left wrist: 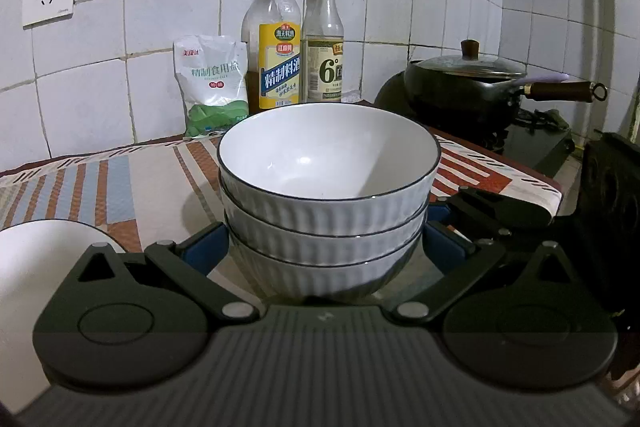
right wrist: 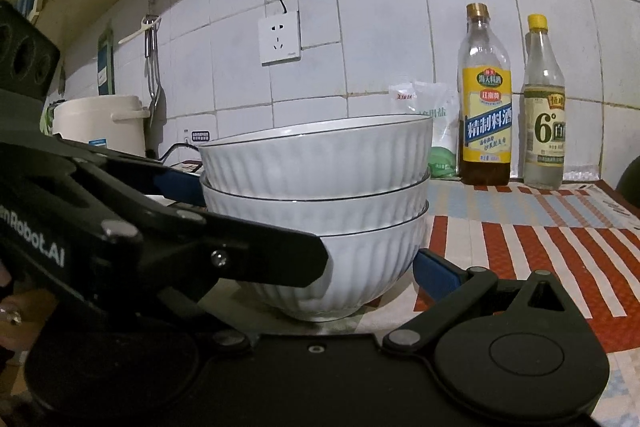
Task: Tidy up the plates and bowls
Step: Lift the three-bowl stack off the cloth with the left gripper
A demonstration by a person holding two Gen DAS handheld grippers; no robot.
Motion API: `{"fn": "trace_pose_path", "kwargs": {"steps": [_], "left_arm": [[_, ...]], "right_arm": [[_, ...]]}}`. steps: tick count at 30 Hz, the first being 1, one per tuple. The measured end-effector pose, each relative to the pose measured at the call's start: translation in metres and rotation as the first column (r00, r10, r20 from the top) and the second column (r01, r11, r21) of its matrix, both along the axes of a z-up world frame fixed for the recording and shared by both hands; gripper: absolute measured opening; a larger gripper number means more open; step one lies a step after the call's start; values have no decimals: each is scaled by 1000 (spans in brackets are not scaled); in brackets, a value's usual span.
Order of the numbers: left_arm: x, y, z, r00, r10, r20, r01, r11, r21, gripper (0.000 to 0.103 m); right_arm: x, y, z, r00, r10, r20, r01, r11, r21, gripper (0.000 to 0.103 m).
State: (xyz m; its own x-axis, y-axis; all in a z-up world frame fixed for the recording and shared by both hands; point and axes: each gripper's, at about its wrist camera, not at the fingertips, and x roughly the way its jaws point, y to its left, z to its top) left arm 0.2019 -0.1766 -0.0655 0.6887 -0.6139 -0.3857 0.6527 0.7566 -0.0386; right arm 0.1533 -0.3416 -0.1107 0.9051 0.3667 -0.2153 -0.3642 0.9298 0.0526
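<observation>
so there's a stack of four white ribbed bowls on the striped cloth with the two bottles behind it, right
Not quite: the stack of bowls holds three, not four. The left wrist view shows three dark-rimmed ribbed bowls nested together. The rest holds: they stand on the striped cloth, with the two bottles behind them at the tiled wall.

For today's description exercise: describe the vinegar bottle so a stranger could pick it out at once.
Find the tiled wall behind the counter. Two bottles stand at its foot, right of a salt bag. The vinegar bottle is the right one: yellow cap, clear liquid, a large "6°" on its label, unlike the gold-capped bottle.
</observation>
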Motion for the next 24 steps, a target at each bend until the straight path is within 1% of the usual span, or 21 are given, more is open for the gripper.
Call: {"fn": "trace_pose_path", "kwargs": {"steps": [4, 7, 8, 12, 14, 17, 20, 24], "left_arm": [[-2, -3, 0, 1000, 1, 6, -2, 1000, 17, 103], [-6, -5, -1, 1000, 1, 18, -2, 999, 39, 103], [-8, -5, -1, 1000, 2, 22, -3, 999, 45, 103], [-9, -4, 0, 1000, 12, 9, -13, 999, 50, 103], [-6, -4, 1, 1000, 8, -4, -8, 999, 48, 103], [-2, -3, 3, 999, 7, -39, -6, 999, 42, 103], [1, -3, 2, 998, -6, -61, 9, 999, 37, 103], [2, -6, -2, 999, -3, -39, 5, 999, 38, 103]], "right_arm": [[-2, 1, -3, 1000, -6, 12, 7, 1000, -7, 103], [-5, 4, -3, 1000, -14, 5, 14, 999, -31, 103], [-5, 5, -3, 1000, -21, 3, 22, 999, -44, 103], [-11, 15, -2, 996, -85, 10, 85, 984, -155, 103], [-13, 17, -1, 996, -89, 25, 92, 980, -176, 103], [-9, 15, 1, 998, -66, 21, 69, 984, -164, 103], [-5, 10, 1, 999, -34, 24, 36, 992, -120, 103], [-2, 7, 0, 999, -23, 25, 25, 996, -88, 103]]}}
